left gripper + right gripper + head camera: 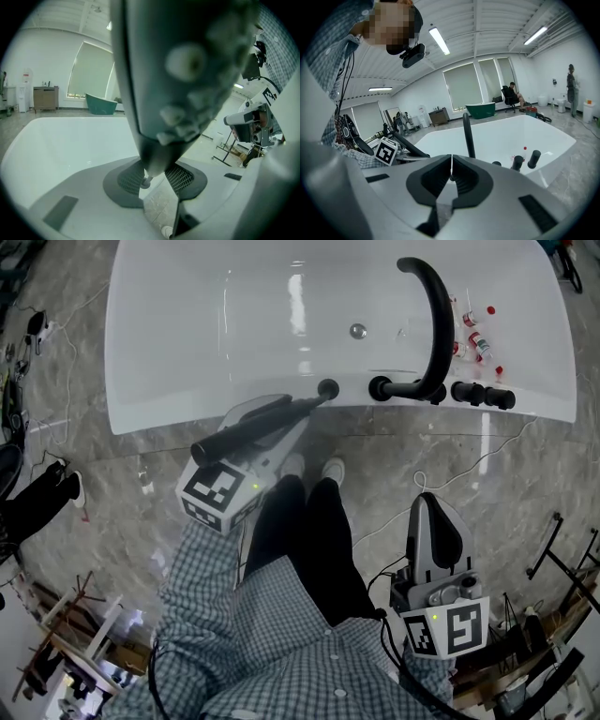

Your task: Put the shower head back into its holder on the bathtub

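The black shower head (253,429) lies slanted in my left gripper (300,416), which is shut on its handle. Its narrow end points at the round black holder (328,387) on the white bathtub's near rim (234,409) and reaches the holder's edge; I cannot tell whether it is inside. In the left gripper view the nozzle face of the shower head (187,70) fills the top, tapering down into the left gripper (154,174). My right gripper (430,502) hangs low at the right, away from the tub, and the right gripper (451,174) is shut with nothing in it.
A tall black arched spout (433,315) and black knobs (480,393) stand on the rim right of the holder. Small red-capped bottles (478,338) lie in the tub's right end. Cables (469,465) trail over the marble floor. The person's legs (309,531) stand between the grippers.
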`<control>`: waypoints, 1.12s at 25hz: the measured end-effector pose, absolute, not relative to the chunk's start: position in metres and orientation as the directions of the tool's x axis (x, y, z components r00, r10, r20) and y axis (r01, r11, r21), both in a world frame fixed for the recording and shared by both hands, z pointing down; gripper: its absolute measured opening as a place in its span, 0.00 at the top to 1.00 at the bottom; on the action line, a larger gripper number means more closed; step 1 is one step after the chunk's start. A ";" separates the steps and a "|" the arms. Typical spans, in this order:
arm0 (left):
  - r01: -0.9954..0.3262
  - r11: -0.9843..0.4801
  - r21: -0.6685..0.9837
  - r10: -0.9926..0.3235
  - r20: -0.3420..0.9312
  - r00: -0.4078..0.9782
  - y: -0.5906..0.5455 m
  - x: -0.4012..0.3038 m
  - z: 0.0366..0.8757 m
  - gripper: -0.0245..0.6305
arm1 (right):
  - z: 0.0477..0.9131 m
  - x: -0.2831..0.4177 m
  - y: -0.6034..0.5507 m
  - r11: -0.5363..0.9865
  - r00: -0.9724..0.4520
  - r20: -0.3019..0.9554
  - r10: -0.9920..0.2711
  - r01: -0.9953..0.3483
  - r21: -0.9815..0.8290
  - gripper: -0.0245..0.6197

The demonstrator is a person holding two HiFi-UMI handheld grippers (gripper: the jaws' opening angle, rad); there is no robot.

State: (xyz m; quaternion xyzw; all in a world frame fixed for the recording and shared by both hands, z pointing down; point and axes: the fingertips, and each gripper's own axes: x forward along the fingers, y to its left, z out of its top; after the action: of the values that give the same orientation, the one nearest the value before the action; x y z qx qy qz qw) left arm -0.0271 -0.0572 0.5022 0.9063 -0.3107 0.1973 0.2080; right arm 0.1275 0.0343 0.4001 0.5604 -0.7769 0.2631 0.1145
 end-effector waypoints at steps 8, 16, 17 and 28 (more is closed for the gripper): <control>-0.650 -0.717 0.251 -0.474 0.508 0.719 -0.064 -0.023 0.522 0.75 | 0.412 0.132 0.037 0.218 -0.340 0.489 -0.804 -0.932 -0.290 0.93; -0.645 -0.723 0.249 -0.450 0.538 0.713 -0.066 -0.014 0.544 0.75 | 0.418 0.137 0.036 0.212 -0.341 0.492 -0.801 -0.930 -0.300 0.93; -0.644 -0.723 0.250 -0.450 0.537 0.714 -0.067 -0.013 0.545 0.75 | 0.419 0.138 0.036 0.210 -0.340 0.492 -0.801 -0.930 -0.301 0.93; -0.638 -0.735 0.229 -0.424 0.579 0.696 -0.076 -0.003 0.574 0.75 | 0.428 0.152 0.032 0.182 -0.319 0.501 -0.804 -0.935 -0.304 0.93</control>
State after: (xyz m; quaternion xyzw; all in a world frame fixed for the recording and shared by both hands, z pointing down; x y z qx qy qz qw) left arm -0.0034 -0.0760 0.5742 0.8964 -0.2962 0.2532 0.2111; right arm 0.1524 0.0324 0.4278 0.5721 -0.7601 0.2860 0.1144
